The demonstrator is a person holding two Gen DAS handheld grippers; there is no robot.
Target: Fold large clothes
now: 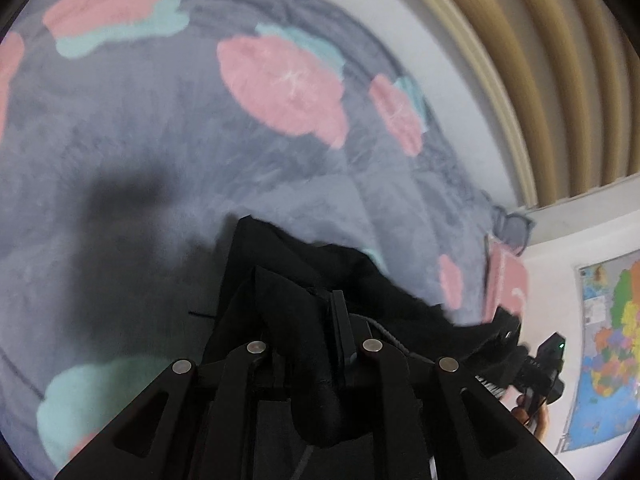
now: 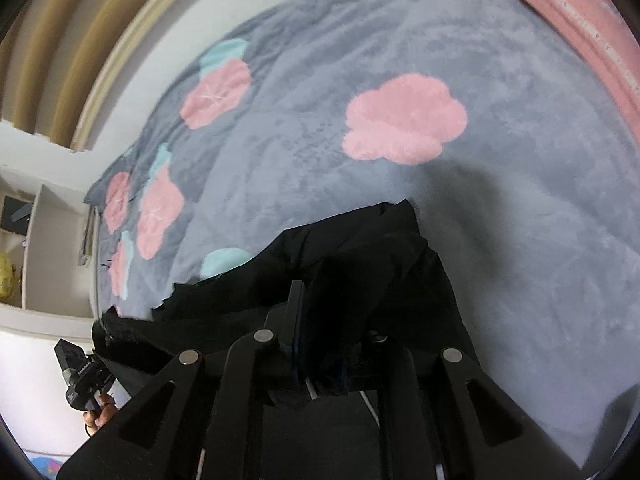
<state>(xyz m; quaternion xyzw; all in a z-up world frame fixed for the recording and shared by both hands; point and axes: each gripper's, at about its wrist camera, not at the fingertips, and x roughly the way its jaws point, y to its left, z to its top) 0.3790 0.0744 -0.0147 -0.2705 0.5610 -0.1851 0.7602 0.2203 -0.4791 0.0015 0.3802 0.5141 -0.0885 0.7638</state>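
Two grippers, left gripper [image 1: 320, 320] and right gripper [image 2: 316, 312], each pinch an edge of one black garment [image 1: 280, 264] above the grey flowered blanket [image 1: 160, 128] on a bed. Soft, limp and light, the cloth sags between holds; corners or hems appear the best places to grip.
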